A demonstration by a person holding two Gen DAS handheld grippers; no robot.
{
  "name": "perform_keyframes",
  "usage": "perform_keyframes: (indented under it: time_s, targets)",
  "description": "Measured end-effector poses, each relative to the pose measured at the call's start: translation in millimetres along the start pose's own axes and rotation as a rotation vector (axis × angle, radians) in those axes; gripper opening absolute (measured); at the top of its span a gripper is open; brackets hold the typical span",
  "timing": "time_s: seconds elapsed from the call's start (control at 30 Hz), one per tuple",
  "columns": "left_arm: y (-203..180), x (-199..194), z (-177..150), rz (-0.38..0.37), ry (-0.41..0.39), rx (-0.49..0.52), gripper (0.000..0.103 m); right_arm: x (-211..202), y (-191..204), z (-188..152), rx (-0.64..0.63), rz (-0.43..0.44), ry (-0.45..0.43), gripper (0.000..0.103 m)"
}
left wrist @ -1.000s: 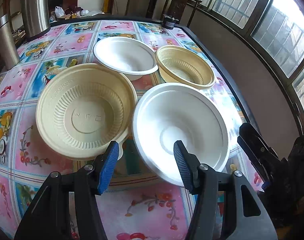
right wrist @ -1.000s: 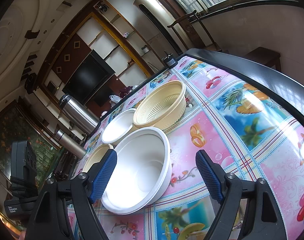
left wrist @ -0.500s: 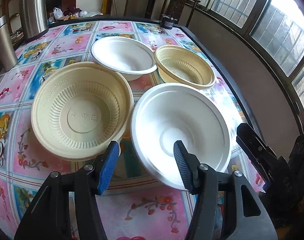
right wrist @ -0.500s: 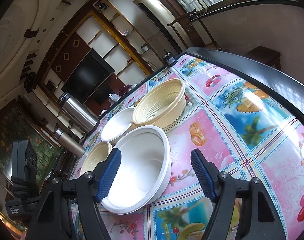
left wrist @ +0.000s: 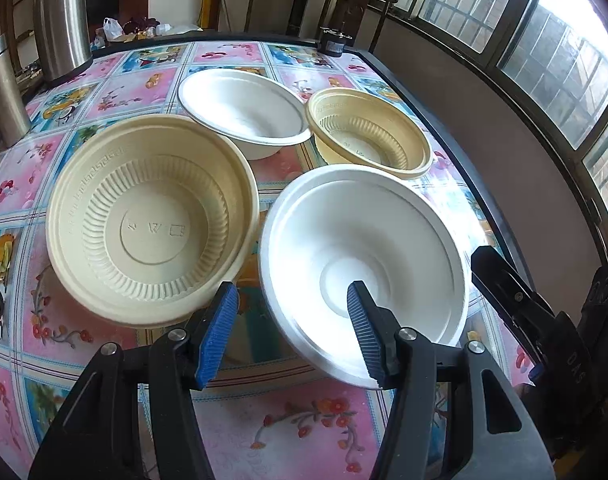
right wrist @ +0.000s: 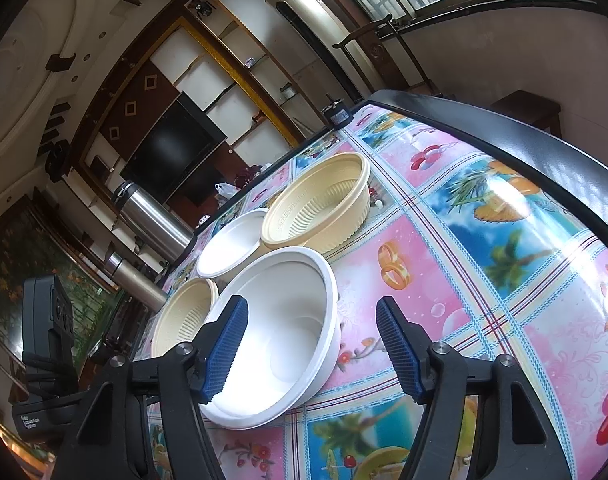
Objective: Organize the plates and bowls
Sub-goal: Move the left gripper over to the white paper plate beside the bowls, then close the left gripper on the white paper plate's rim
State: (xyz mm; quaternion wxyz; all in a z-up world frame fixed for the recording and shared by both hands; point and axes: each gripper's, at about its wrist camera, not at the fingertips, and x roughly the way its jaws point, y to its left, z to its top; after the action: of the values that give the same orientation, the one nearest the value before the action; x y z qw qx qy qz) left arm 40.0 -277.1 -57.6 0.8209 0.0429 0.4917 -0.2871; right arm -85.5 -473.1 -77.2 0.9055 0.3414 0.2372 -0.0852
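The near white bowl [left wrist: 364,256] sat on the table [left wrist: 240,420] just ahead of both grippers, its rim touching the near tan bowl [left wrist: 152,220] beside it. It looked light, thin-walled and a little flexible, likely to slide on the glossy cloth if nudged; the flat rim seemed the best place to pinch.

The left gripper [left wrist: 292,332] stood spread, with the bowl's near-left rim between its fingers and nothing pressed. The right gripper [right wrist: 310,348] was closing, its left finger over the bowl's inside and its right finger outside the wall, pads not yet on it.

The left view showed all four bowls from above, including the far white bowl [left wrist: 244,110] and far tan bowl [left wrist: 368,132]. The right view showed the side walls and the open table to its right.
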Motion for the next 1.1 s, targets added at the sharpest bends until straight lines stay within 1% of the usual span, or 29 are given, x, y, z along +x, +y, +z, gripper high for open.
perform_keyframes:
  time_s: [0.1, 0.23, 0.33, 0.5, 0.67, 0.87, 0.93, 1.1]
  targets:
    - [1, 2, 0, -0.003, 0.008, -0.003, 0.055, 0, 0, 0, -0.001, -0.003, 0.0, 0.066]
    - [0, 2, 0, -0.003, 0.013, -0.003, 0.055, 2, 0, 0, -0.005, -0.006, 0.01, 0.057]
    - [0, 2, 1, -0.011, 0.019, -0.004, 0.055, 5, 0, 0, -0.007, -0.007, 0.022, 0.053]
    - [-2, 2, -2, -0.07, 0.071, -0.01, 0.055, 6, 0, 0, -0.005, -0.007, 0.036, 0.052]
    - [1, 4, 0, -0.058, 0.084, -0.029, 0.055, 5, 0, 1, -0.001, -0.007, 0.039, 0.052]
    - [8, 13, -2, -0.117, 0.146, -0.1, 0.055, 6, -3, 3, 0.012, -0.007, 0.045, 0.051]
    - [7, 16, -3, -0.13, 0.165, -0.114, 0.055, 6, -4, 3, 0.02, -0.005, 0.052, 0.048]
    - [9, 19, -2, -0.137, 0.175, -0.144, 0.055, 5, -5, 2, 0.03, 0.001, 0.06, 0.045]
